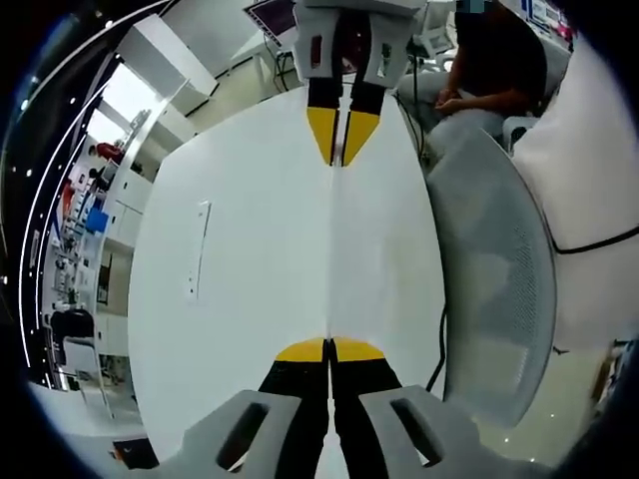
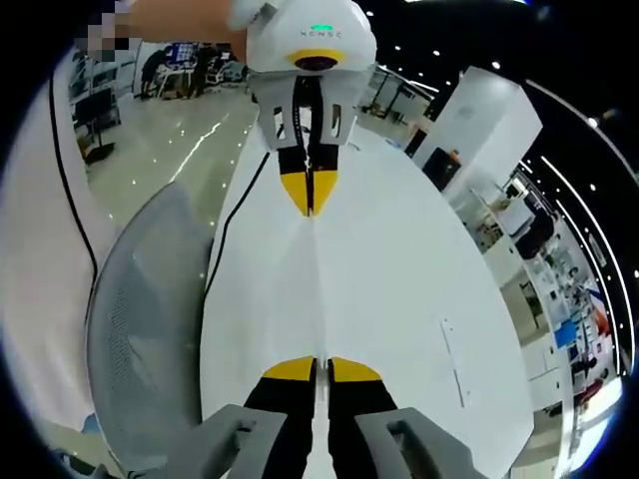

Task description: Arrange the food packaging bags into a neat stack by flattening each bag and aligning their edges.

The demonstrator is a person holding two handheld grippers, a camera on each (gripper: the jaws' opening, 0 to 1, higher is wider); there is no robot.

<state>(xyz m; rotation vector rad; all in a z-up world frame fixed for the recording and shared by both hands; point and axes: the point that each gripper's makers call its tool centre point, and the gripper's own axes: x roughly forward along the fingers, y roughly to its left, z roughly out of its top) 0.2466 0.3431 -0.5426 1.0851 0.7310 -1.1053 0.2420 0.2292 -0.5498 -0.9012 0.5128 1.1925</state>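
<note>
The white surface [image 1: 250, 249] is seen bare between the two facing hand-held grippers, so free passage is offered along its middle. A flat slot plate [image 1: 198, 249] lies flush near one long edge. A grey mesh chair [image 1: 494, 289] is pressed against the opposite long edge, with a black cable [image 2: 232, 215] hanging there.

A big white table [image 1: 260, 259] has a thin seam down its middle and a small long slot [image 1: 198, 249] set in its top. A grey mesh chair [image 1: 494, 289] stands just beside the table, with a black cable [image 2: 235, 215] running along the table's edge near it. Past the far end of the table a person [image 1: 489, 70] in dark clothes sits, and white shelves [image 1: 95, 215] with small things on them stand off to the side.
</note>
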